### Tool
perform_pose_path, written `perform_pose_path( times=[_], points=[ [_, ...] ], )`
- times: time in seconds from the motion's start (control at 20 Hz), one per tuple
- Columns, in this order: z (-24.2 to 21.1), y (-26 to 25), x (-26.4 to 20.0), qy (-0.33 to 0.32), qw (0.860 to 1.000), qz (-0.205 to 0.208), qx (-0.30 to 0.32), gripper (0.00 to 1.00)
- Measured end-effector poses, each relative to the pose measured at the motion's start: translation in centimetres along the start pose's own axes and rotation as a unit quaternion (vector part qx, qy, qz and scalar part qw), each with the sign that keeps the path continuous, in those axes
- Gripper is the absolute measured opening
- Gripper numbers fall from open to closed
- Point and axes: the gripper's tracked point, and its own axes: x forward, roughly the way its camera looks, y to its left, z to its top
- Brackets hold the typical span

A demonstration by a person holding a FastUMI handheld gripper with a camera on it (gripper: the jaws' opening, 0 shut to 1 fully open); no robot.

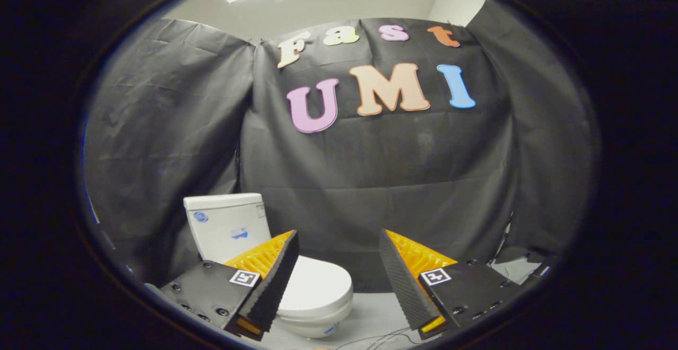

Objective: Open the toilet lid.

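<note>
Gripper view looks across the booth at a white toilet (249, 244) standing against the black cloth wall (397, 180). Its tank (225, 223) rises behind, and the lid (318, 284) lies flat and closed over the bowl (312, 323), so the opening has not begun.

The gripper (339, 278) hangs in the air with its fingers spread wide and nothing between them. The left finger (273, 281) overlaps the lid's near side in the picture, while the right finger (405, 286) sits off to the side of the toilet, over bare floor (371, 318). The toilet appears to lie beyond and below the fingertips, not touching them.

The step in hand looks like the approach. The next move probably calls for lowering toward the lid's rounded front rim, getting a fingertip under or around that edge, then swinging it up and back toward the tank.

Open room lies to the right of the bowl and in front of it. A few thin cables (381, 339) trail on the floor near the bowl's base; the cloth wall closes in just behind the tank.
</note>
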Motion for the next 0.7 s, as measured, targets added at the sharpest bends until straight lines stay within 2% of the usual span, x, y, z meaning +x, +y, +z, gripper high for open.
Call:
perform_pose_path(
  times=[0.1,0.2,0.4,0.7],
  points=[
    [0.2,0.2,0.8,-0.015,0.999,-0.036,0.004,0.94],
    [0.5,-0.4,1.2,-0.032,0.995,-0.095,0.021,0.94],
    [-0.3,-1.3,0.8,-0.06,0.973,-0.211,0.078,0.9],
    [-3.8,0.3,1.3,-0.066,0.941,-0.292,0.155,0.83]
  ],
)
